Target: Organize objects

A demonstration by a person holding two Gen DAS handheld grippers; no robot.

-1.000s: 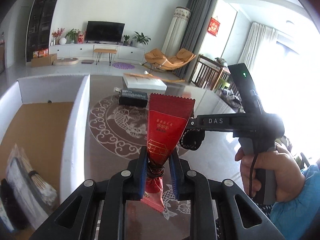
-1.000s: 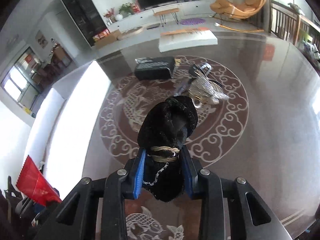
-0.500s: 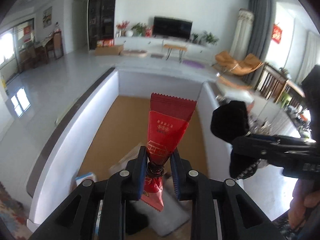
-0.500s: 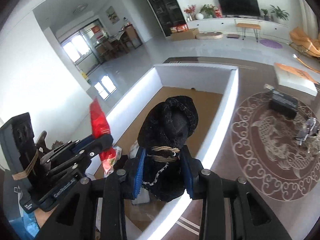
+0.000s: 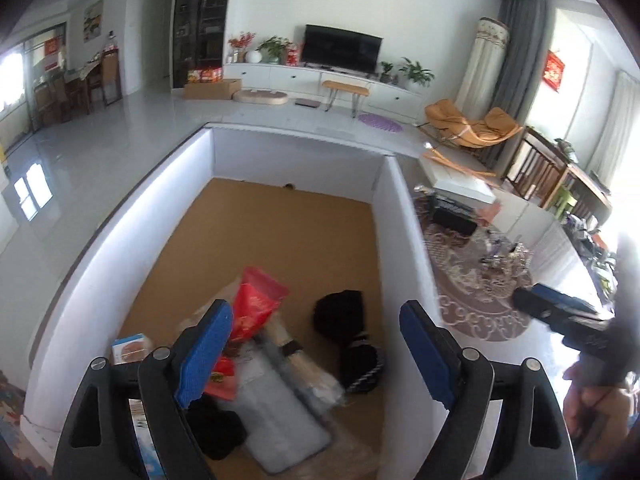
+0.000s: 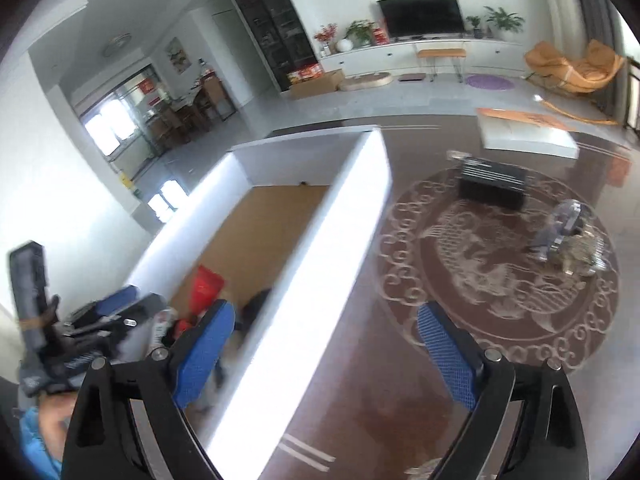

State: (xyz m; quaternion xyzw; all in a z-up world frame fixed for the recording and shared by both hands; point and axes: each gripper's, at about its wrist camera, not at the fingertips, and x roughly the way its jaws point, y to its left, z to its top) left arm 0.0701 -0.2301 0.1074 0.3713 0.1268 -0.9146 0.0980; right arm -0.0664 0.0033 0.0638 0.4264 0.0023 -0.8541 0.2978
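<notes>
My left gripper (image 5: 316,344) is open and empty above the white box (image 5: 394,216) with a cork-brown floor. The red packet (image 5: 256,312) lies in the box on clear-wrapped items (image 5: 280,412). The black pouch (image 5: 352,340) lies beside it near the right wall. My right gripper (image 6: 324,344) is open and empty above the box's right wall (image 6: 320,280) and the table. The red packet (image 6: 206,288) and black pouch (image 6: 256,306) show partly in the right wrist view.
On the patterned dark table (image 6: 500,280) sit a black box (image 6: 492,188), a shiny clear-wrapped bundle (image 6: 572,240) and a white flat box (image 6: 528,136). A small blue-and-white carton (image 5: 130,348) and another black item (image 5: 216,428) lie in the box.
Both grippers opened. The red packet and the black pouch dropped into the box. The right gripper moved rightward toward the box wall and table.
</notes>
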